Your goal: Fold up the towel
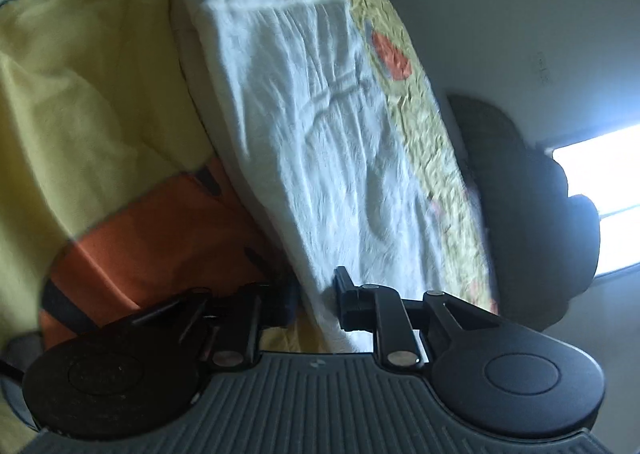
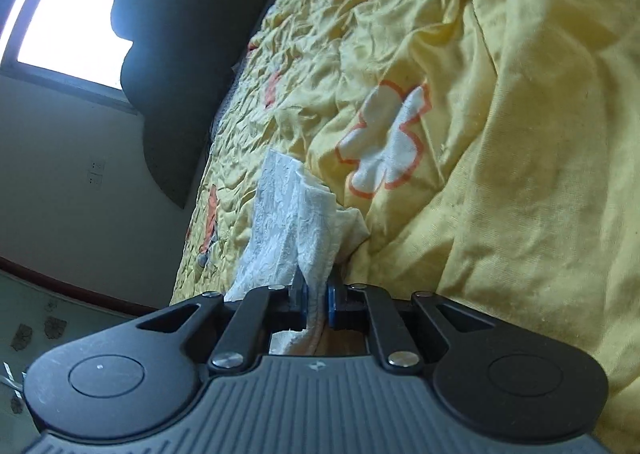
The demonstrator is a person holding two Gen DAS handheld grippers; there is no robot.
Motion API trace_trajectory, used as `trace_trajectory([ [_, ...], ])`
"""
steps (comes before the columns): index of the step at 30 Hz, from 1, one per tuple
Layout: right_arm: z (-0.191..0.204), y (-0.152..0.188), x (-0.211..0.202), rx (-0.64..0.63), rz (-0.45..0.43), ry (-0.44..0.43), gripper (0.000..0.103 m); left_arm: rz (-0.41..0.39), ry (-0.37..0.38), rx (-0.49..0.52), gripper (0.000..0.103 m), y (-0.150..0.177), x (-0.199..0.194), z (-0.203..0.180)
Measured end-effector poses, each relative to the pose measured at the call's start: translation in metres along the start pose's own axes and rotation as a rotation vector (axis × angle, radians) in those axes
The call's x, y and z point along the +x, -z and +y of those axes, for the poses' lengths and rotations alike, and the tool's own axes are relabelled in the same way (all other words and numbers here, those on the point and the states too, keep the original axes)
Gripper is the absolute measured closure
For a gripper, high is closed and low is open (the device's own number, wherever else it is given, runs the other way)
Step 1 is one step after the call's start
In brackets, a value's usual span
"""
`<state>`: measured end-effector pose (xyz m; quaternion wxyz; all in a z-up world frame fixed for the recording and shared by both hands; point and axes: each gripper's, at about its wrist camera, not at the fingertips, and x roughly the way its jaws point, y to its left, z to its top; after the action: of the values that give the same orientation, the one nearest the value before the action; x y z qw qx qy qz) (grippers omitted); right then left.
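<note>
A white towel [image 1: 320,141] lies folded in layers on a yellow bedspread [image 1: 92,85], stretching away from my left gripper [image 1: 316,304]. Its near edge sits between the left gripper's fingers, which are closed on the thick layers with a fairly wide gap. In the right wrist view the towel [image 2: 288,221] is bunched and crumpled, rising from the bed into my right gripper [image 2: 317,304]. The right gripper is shut on it, its blue pads [image 2: 331,304] pressing a narrow strip of cloth. The rest of the towel is hidden behind that bunch.
The yellow bedspread [image 2: 520,173] has orange and white flower prints and deep rumples on the right. A dark headboard [image 2: 188,53] and a bright window [image 2: 68,5] stand beyond the bed's edge. A bare wall [image 1: 520,33] and an orange patch [image 1: 160,246] show in the left view.
</note>
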<state>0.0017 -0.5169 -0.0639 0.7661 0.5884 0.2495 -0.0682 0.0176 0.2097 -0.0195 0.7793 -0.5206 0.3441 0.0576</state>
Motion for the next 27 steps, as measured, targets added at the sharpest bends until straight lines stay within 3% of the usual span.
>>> trace_trajectory([
  [2,-0.002,0.001,-0.001,-0.001,-0.003,-0.002,0.093,-0.108,-0.028,-0.040,0.065,-0.008,-0.017,0.004],
  [4,-0.004,0.002,-0.001,-0.001,-0.009,-0.007,0.093,-0.235,-0.053,-0.047,0.034,-0.017,-0.034,0.007],
  [6,-0.003,0.002,-0.001,0.001,-0.011,-0.003,0.093,-0.304,-0.090,-0.031,0.025,-0.030,-0.041,0.009],
  [8,-0.002,0.004,0.000,0.000,-0.015,0.000,0.093,-0.298,-0.097,-0.030,0.030,-0.043,-0.035,0.013],
  [9,-0.002,0.005,0.000,0.005,-0.019,0.002,0.093,-0.297,-0.100,-0.011,0.041,-0.048,-0.031,0.013],
  [10,-0.001,0.005,0.001,0.013,-0.020,0.010,0.093,-0.300,-0.116,0.027,0.071,-0.052,-0.029,0.010],
  [11,0.004,0.005,0.002,0.010,-0.019,0.026,0.093,-0.303,-0.148,0.076,0.092,-0.054,-0.025,0.005],
  [16,0.035,0.001,-0.013,-0.109,-0.041,0.016,0.095,-0.309,-0.175,0.214,0.091,-0.062,-0.031,-0.014],
  [18,0.018,-0.001,-0.006,-0.076,-0.004,0.072,0.095,-0.285,-0.188,0.240,0.091,-0.064,-0.032,-0.013],
  [20,0.001,0.003,-0.004,-0.034,-0.012,0.031,0.096,-0.247,-0.221,0.229,0.091,-0.066,-0.022,0.001],
  [24,0.003,0.002,-0.002,-0.029,-0.007,0.031,0.096,-0.256,-0.230,0.239,0.091,-0.060,-0.017,0.002],
  [27,-0.002,-0.001,-0.001,-0.001,0.008,0.008,0.095,-0.231,-0.226,0.272,0.080,-0.064,-0.017,0.000],
])
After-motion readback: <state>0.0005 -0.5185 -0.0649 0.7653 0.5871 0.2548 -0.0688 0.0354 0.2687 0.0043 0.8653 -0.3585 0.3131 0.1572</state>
